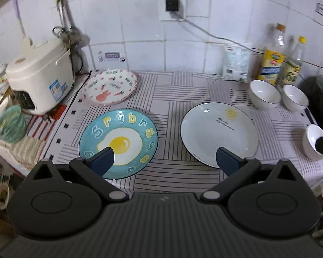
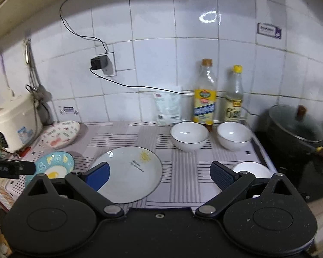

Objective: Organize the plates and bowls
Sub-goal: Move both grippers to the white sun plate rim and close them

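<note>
We count three plates ahead of the claws: a blue egg plate (image 1: 118,143), a pale sun plate (image 1: 219,134) and a rabbit plate (image 1: 111,89) farther off to the left. We count three white bowls: two (image 2: 189,135) (image 2: 234,135) ahead to the right, one (image 2: 252,169) close behind the right claw's right finger. Two bottles (image 2: 205,94) (image 2: 234,95) stand beyond them.

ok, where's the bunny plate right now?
The bunny plate sits at the back left of the counter in both views, beside the rice cooker and behind the egg plate.
</note>
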A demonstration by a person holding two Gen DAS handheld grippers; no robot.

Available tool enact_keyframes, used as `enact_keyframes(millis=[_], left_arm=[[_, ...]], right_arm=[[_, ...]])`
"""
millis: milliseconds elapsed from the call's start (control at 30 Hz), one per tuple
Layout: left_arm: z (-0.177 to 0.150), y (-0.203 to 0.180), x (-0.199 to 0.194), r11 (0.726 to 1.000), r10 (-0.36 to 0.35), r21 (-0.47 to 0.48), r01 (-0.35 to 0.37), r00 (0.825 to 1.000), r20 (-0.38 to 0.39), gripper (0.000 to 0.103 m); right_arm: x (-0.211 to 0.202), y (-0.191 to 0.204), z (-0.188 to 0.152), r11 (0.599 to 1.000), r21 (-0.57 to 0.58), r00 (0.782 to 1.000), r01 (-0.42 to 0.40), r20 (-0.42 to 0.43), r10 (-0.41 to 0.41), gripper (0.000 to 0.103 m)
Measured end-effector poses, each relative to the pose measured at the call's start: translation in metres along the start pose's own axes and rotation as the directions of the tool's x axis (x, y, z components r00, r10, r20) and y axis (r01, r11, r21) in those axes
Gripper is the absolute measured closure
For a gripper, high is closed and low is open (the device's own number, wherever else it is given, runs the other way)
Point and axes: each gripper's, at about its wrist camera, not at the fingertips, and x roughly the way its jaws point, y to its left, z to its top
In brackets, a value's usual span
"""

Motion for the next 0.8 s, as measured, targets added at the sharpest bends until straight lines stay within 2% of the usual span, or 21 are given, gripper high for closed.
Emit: enact_keyframes(millis=[233,300,367,400,467,600,667,800], left_arm=[[0.000,-0.008,0.061,0.998,-0.065,-0.023,0.064,0.997,-0.042,0.003],[-0.001,-0.012,0.080,0.996,-0.085,-0.019,0.084,0.993,-0.087,0.004],[-0.004,-0.016,0.093,0.993,-0.117,-0.017,0.116,0.988,-0.100,0.004],[-0.005,-0.018,0.101,0.993,-0.120,-0.011,0.119,0.987,-0.107,0.004],[-0.007,-0.025,0.116,0.993,-0.117,0.003,0.118,0.984,-0.138,0.004],[-0.009,-0.033,0.145,0.994,-0.110,0.005,0.114,0.974,-0.199,0.005],[-0.011,-0.035,0.159,0.994,-0.106,0.007,0.111,0.969,-0.224,0.010],[-0.012,-0.034,0.185,0.992,-0.126,-0.027,0.123,0.952,-0.280,0.030]], right_arm=[[0.058,-0.020,-0.005,0.991,-0.025,0.990,-0.129,-0.067,0.127,0.003],[0.077,-0.022,-0.009,0.986,-0.030,0.983,-0.162,-0.092,0.158,0.004],[0.101,-0.025,-0.015,0.981,-0.025,0.975,-0.192,-0.119,0.188,0.010],[0.112,-0.026,-0.018,0.979,-0.019,0.970,-0.205,-0.135,0.200,0.011],[0.135,-0.029,-0.026,0.975,-0.002,0.959,-0.221,-0.184,0.217,0.021],[0.172,-0.030,-0.036,0.961,0.040,0.926,-0.274,-0.257,0.275,0.034],[0.186,-0.030,-0.041,0.955,0.055,0.913,-0.290,-0.284,0.293,0.039],[0.209,-0.031,-0.049,0.948,0.075,0.892,-0.309,-0.321,0.317,0.051]])
